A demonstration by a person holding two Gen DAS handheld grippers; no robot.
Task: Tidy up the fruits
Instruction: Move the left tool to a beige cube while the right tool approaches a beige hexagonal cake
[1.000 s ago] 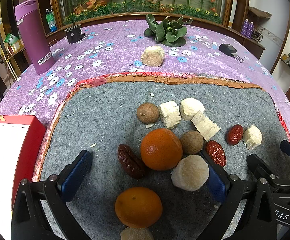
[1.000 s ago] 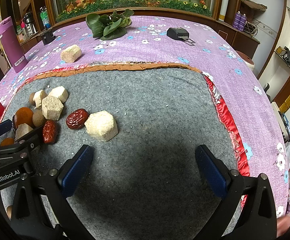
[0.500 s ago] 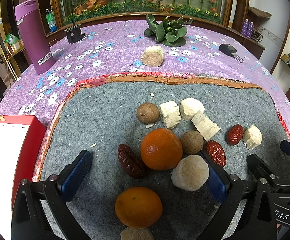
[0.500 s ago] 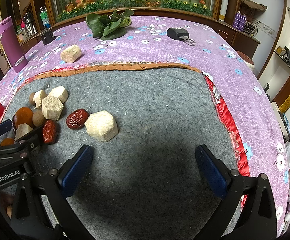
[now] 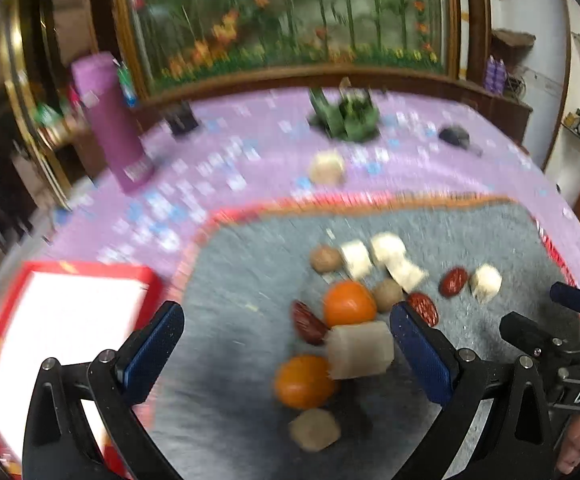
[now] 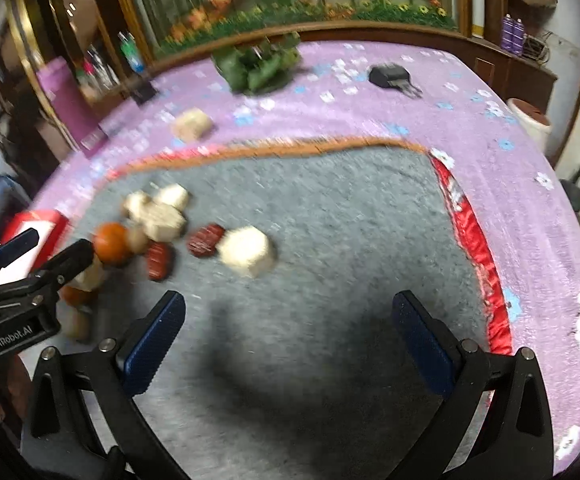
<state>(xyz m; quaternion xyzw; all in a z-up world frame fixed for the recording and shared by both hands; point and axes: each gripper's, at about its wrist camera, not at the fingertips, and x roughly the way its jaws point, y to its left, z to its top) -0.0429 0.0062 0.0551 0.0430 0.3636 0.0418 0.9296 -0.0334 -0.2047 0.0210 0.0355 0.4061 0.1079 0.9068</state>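
Two oranges (image 5: pixel 348 303) show leftward (rightward, left gripper (image 6: pixel 56 258) hides one).

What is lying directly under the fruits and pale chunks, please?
A grey felt mat with a red-orange border, spread over the purple flowered tablecloth. What lies beneath the cloth is covered and cannot be seen.

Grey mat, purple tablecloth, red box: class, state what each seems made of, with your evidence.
Grey mat: probably felt, matte and fuzzy, without weave or shine.
Purple tablecloth: seemingly woven fabric, printed with small white and blue flowers; blur hides its texture.
Red box: possibly cardboard, with flat thin red walls and a white inside; uncertain.
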